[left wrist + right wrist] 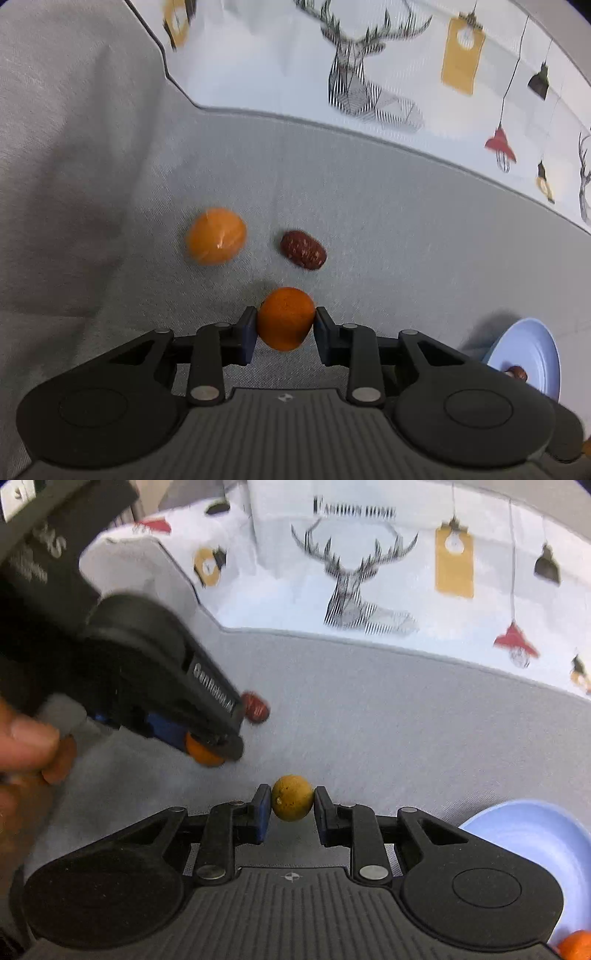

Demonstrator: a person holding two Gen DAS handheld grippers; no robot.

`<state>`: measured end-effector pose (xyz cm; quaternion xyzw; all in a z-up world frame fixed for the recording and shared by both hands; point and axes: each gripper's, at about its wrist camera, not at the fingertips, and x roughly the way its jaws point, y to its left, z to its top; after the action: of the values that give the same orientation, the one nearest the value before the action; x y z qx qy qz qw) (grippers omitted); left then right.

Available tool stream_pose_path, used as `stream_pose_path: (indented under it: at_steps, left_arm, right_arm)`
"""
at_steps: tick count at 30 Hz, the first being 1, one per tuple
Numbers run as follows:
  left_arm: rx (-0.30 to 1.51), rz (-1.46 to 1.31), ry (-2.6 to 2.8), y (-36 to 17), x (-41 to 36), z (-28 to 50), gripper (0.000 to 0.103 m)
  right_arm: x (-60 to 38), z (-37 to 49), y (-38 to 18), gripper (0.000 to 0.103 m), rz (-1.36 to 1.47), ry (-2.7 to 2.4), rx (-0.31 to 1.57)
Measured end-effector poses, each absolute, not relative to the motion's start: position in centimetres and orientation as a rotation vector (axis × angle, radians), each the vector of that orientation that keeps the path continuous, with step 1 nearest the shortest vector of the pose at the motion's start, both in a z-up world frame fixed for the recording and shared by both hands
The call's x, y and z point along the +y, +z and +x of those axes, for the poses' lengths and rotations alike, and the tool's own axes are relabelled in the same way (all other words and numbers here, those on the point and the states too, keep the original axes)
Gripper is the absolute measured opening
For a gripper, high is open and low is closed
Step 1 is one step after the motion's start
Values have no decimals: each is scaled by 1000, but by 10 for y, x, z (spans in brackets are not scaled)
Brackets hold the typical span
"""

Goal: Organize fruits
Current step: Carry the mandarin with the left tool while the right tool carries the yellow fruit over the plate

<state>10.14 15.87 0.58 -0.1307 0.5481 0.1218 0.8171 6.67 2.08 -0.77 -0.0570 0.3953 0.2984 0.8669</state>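
Observation:
My left gripper is shut on a small orange fruit, held just above the grey mat. Beyond it on the mat lie a second orange fruit and a dark red date. My right gripper is shut on a round yellow-brown fruit. In the right wrist view the left gripper shows at the left with its orange fruit, and the red date lies just past it.
A light blue plate stands at the lower right with a date on it; the same plate has an orange fruit at its near edge. A deer-print cloth lies behind the mat. A person's hand is at the left.

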Motion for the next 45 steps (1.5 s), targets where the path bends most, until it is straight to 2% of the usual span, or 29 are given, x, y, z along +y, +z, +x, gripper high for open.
stream_pose_path:
  at_steps: [6,10,16,19,23,26,29,45]
  left_arm:
    - [1040,-209,258,29,134,83,35]
    - [960,-320,267,57,127,54,35]
    - [853,-321,211,89,84,9,35]
    - [821,-263,169,77,61,-16,35]
    - [914,-249,143,54,48,-10,35]
    - [900,-180,170,50,43,0,35]
    - [917,-257,152,41,46,8,35]
    - [881,-221,38,29,18,25,35]
  right_arm:
    - [-15,69,30,26,-79,562,746]
    - [-62,56,63,26,-32,516,698]
    - [-129,25,79,26,8,448,668]
    - [-158,9,67,26,55,415,663]
    - [-168,10,43,26,-40,371,698]
    - [-177,15,41,26,-63,355,682]
    - [-184,20,37,26,-28,341,705]
    - [-175,32,28,26,-61,371,714]
